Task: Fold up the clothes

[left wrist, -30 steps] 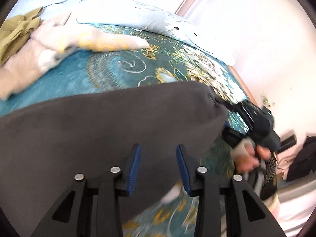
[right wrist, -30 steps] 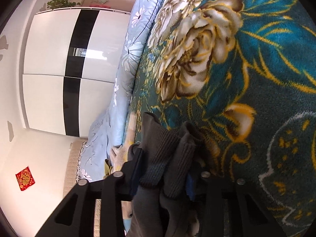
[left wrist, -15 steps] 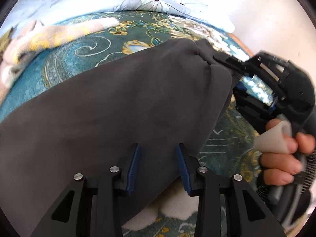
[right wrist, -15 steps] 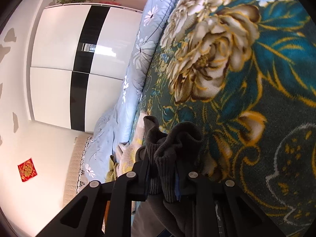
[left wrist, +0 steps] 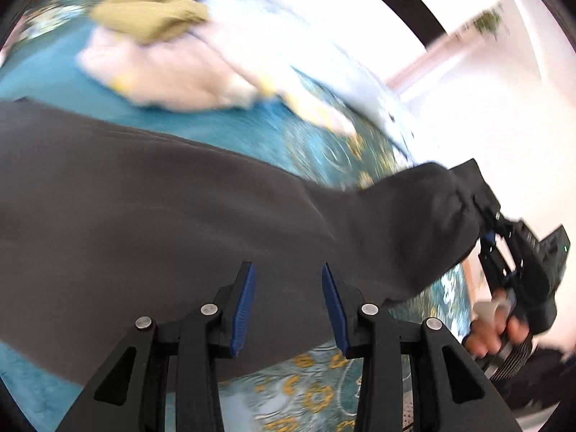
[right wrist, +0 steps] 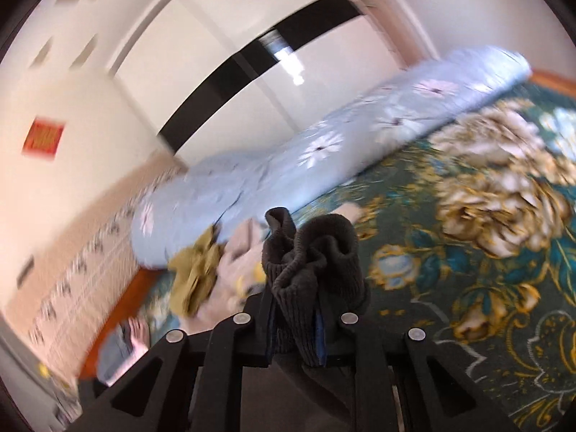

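A dark grey garment (left wrist: 180, 216) lies stretched across the teal flowered bedspread (left wrist: 316, 396). My left gripper (left wrist: 288, 302) is open and hovers just above the grey cloth with nothing between its blue pads. My right gripper (right wrist: 295, 324) is shut on the garment's bunched ribbed cuff (right wrist: 313, 252), which sticks up between the fingers. In the left wrist view the right gripper (left wrist: 493, 230) holds the far right end of the garment, lifted off the bed.
A pale pink garment (left wrist: 162, 72) and an olive one (left wrist: 151, 10) lie piled at the far side. A rolled light blue flowered quilt (right wrist: 288, 165) runs along the back. A white wardrobe with black stripe (right wrist: 252, 54) stands behind.
Both views have swung sharply. My right gripper has lifted and carried the cuff, drawing the sleeve out to the right. My left gripper stays open above the cloth.
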`<state>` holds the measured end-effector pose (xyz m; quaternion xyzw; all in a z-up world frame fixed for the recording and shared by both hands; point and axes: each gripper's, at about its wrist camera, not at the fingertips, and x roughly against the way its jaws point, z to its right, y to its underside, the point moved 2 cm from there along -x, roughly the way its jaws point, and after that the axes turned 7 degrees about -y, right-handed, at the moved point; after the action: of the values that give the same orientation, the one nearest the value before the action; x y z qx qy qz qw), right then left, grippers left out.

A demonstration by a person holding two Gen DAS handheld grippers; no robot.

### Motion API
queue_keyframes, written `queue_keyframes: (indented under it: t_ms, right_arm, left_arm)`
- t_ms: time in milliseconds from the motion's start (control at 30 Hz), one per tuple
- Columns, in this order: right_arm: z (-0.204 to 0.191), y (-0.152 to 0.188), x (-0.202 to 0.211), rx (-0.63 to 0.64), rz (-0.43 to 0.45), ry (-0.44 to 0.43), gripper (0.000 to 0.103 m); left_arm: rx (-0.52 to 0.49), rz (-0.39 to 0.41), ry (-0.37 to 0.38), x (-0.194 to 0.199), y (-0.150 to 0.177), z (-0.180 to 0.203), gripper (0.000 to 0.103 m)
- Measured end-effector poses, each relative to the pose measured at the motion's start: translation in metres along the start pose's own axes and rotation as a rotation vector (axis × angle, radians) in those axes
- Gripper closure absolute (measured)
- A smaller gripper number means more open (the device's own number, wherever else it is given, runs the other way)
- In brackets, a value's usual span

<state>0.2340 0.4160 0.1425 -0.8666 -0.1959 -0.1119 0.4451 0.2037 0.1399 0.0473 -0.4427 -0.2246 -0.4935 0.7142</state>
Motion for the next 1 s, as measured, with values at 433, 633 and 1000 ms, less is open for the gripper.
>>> queue_keyframes:
  t_ms: [433, 633, 1000]
  right_arm:
    - [-0.095, 0.152, -0.092, 0.373, -0.374, -0.133, 0.085]
    - [-0.100, 0.173, -0.096, 0.445, -0.430, -0.132, 0.082]
    - [-0.092, 0.111, -0.054, 0.326, -0.304, -0.223, 0.052]
  left_arm:
    - [0.196, 0.109, 0.014, 0.055, 0.004, -0.085, 0.064]
    - [0.225, 0.088, 0.029, 0.052, 0.011, -0.096, 0.064]
    - [0.194, 0.061, 0.081, 0.044, 0.011, -0.089, 0.056]
